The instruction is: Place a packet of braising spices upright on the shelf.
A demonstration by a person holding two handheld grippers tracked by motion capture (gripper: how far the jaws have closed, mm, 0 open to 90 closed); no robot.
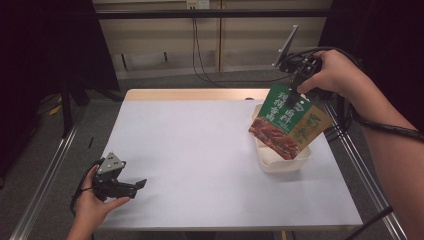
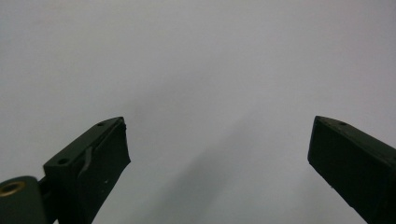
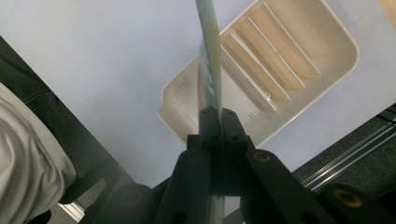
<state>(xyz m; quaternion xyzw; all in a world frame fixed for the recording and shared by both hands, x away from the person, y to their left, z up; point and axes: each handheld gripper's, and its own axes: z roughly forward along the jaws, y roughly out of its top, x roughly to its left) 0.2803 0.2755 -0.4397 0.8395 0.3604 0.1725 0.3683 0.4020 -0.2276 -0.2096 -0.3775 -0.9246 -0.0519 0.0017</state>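
White-topped table (image 1: 200, 165), dark room around it. Near left: left gripper (image 1: 141, 184) low over the tabletop, jaws spread, nothing between them. Far right: right gripper (image 1: 292, 95) pinches the top edge of a green food pouch (image 1: 290, 125). Pouch hangs tilted, long axis running from far-left top to near-right bottom, its lower end inside the cream tray (image 1: 280, 162), which is ribbed inside.

The packet (image 1: 287, 125) hangs in front of the white tray (image 1: 280, 162), hiding most of its inside from above. The print on the packet is too small to read. In the right gripper view the packet (image 3: 210, 60) shows edge-on, its top cut off by the frame. The right gripper (image 1: 296, 92) is partly covered by the hand (image 1: 332, 72).
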